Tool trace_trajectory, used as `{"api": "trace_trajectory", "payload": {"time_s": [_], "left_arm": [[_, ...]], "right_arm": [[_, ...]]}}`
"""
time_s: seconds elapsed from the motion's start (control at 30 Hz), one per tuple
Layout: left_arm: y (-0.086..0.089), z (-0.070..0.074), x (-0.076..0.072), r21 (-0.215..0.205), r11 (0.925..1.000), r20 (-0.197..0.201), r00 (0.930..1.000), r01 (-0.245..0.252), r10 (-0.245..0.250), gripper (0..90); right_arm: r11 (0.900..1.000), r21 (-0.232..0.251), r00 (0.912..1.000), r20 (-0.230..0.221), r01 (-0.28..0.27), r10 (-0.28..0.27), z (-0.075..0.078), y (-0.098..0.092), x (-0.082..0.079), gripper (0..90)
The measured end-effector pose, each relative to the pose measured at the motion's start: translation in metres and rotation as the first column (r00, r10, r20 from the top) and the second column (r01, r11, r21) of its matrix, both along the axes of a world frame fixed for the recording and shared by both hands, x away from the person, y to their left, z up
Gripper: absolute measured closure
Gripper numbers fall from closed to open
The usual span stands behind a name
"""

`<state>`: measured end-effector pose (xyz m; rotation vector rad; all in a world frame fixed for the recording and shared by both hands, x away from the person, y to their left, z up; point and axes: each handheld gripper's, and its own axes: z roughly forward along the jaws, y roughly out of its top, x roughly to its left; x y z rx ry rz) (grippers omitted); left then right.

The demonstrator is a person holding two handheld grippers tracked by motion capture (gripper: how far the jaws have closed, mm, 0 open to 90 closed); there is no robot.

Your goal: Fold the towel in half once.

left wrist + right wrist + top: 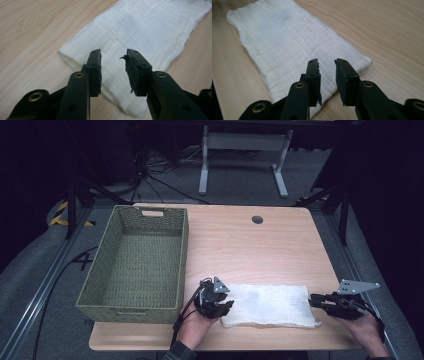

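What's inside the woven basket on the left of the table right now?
The woven basket looks empty: its woven floor shows bare in the high view. The strip just behind its near wall is hidden by that wall. The white cloth lies outside it, flat on the table.

1. A light wooden table [280, 240] with rounded corners stands on grey carpet [30, 270].
2. A round grommet hole [257, 219] sits near its far edge.
3. Beyond it, a white desk frame [243, 157] and black cables [160, 175] lie in dim surroundings.
4. Metal rails [37, 295] flank the table.
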<state>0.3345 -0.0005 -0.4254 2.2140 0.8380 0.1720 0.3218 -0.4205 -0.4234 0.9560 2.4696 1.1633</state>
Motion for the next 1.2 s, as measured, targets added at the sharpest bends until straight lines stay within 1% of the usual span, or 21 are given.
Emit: {"api": "trace_trajectory", "payload": {"time_s": [0.03, 0.07, 0.1, 0.13, 0.2, 0.23, 0.33, 0.37, 0.43, 0.5, 0.63, 0.67, 0.77, 0.83, 0.87, 0.97, 1.03, 1.07, 1.1, 1.17, 1.2], "left_arm": [[-0.002, 0.000, 0.005, 0.018, 0.9998, 0.005, 0.9999, -0.011, 0.011, 65.1], [-0.004, -0.002, 0.010, 0.021, 0.9996, 0.019, 0.9996, -0.019, 0.019, 65.1], [-0.004, -0.001, 0.013, 0.038, 0.9990, 0.014, 0.9997, -0.023, 0.022, 64.9], [-0.005, -0.002, 0.017, 0.019, 0.9991, 0.019, 0.9991, -0.039, 0.038, 64.4], [-0.005, -0.003, 0.021, 0.028, 0.9984, 0.015, 0.9987, -0.049, 0.048, 63.7], [-0.006, -0.003, 0.025, 0.040, 0.9977, 0.021, 0.9983, -0.056, 0.055, 63.0], [-0.007, -0.006, 0.038, 0.061, 0.9957, 0.018, 0.9974, -0.070, 0.069, 62.0], [-0.008, -0.007, 0.040, 0.050, 0.9950, 0.015, 0.9962, -0.086, 0.086, 61.5], [-0.007, -0.006, 0.046, 0.069, 0.9934, 0.012, 0.9958, -0.092, 0.091, 61.1], [-0.006, -0.008, 0.051, 0.071, 0.9926, 0.018, 0.9951, -0.098, 0.097, 61.1], [-0.005, -0.012, 0.055, 0.079, 0.9902, 0.006, 0.9933, -0.115, 0.115, 60.3], [-0.004, -0.014, 0.058, 0.081, 0.9894, 0.004, 0.9928, -0.120, 0.120, 59.1], [-0.003, -0.017, 0.061, 0.088, 0.9895, -0.001, 0.9934, -0.114, 0.115, 58.1], [-0.004, -0.020, 0.062, 0.093, 0.9885, -0.019, 0.9924, -0.120, 0.122, 57.9], [-0.004, -0.021, 0.063, 0.098, 0.9893, -0.022, 0.9936, -0.108, 0.111, 57.9], [-0.004, -0.024, 0.064, 0.112, 0.9890, -0.036, 0.9943, -0.096, 0.100, 58.7], [-0.006, -0.027, 0.065, 0.137, 0.9871, -0.030, 0.9956, -0.084, 0.088, 60.7], [-0.006, -0.027, 0.065, 0.137, 0.9871, -0.030, 0.9956, -0.084, 0.088, 61.5], [-0.006, -0.028, 0.065, 0.126, 0.9894, -0.034, 0.9964, -0.072, 0.077, 64.3], [-0.007, -0.029, 0.066, 0.115, 0.9916, -0.040, 0.9972, -0.058, 0.063, 70.2], [-0.007, -0.029, 0.065, 0.108, 0.9929, -0.053, 0.9970, -0.050, 0.056, 73.8]], "right_arm": [[1.000, -0.002, 1.0000, -0.006, 0.001, -0.001, 0.000, 0.001, 0.003, 72.4], [1.000, -0.006, 1.0000, -0.005, 0.003, -0.003, -0.001, 0.002, 0.009, 72.4], [1.000, -0.006, 1.0000, -0.008, 0.005, -0.006, -0.002, 0.003, 0.014, 72.4], [1.000, -0.011, 0.9999, -0.010, 0.008, -0.008, -0.003, 0.004, 0.018, 72.3], [1.000, -0.018, 0.9999, -0.009, 0.013, -0.014, -0.004, 0.005, 0.021, 72.3], [0.999, -0.033, 0.9996, -0.011, 0.025, -0.025, -0.005, 0.007, 0.030, 72.0], [0.998, -0.050, 0.9992, -0.012, 0.039, -0.039, -0.008, 0.008, 0.040, 71.3], [0.997, -0.058, 0.9986, -0.014, 0.051, -0.052, -0.008, 0.007, 0.044, 71.3], [0.996, -0.058, 0.9976, -0.021, 0.065, -0.066, -0.010, 0.005, 0.050, 71.1], [0.995, -0.061, 0.9964, -0.034, 0.076, -0.078, -0.013, 0.003, 0.057, 71.1], [0.993, -0.075, 0.9943, -0.048, 0.091, -0.094, -0.018, 0.000, 0.063, 70.8], [0.992, -0.080, 0.9931, -0.063, 0.094, -0.100, -0.022, -0.002, 0.068, 70.5], [0.992, -0.088, 0.9925, -0.076, 0.090, -0.097, -0.024, -0.002, 0.069, 70.4], [0.992, -0.094, 0.9924, -0.082, 0.084, -0.092, -0.026, -0.002, 0.069, 70.6], [0.992, -0.097, 0.9926, -0.082, 0.081, -0.089, -0.027, -0.001, 0.070, 71.1], [0.994, -0.086, 0.9926, -0.091, 0.072, -0.080, -0.027, 0.000, 0.069, 77.0], [0.994, -0.088, 0.9935, -0.090, 0.062, -0.070, -0.027, 0.001, 0.068, 81.1], [0.994, -0.088, 0.9935, -0.090, 0.062, -0.070, -0.027, 0.001, 0.068, 81.1], [0.995, -0.093, 0.9949, -0.083, 0.048, -0.056, -0.027, 0.003, 0.068, 85.0], [0.994, -0.098, 0.9953, -0.082, 0.044, -0.052, -0.027, 0.003, 0.067, 86.4], [0.994, -0.101, 0.9957, -0.078, 0.042, -0.050, -0.027, 0.004, 0.067, 86.7]]}}
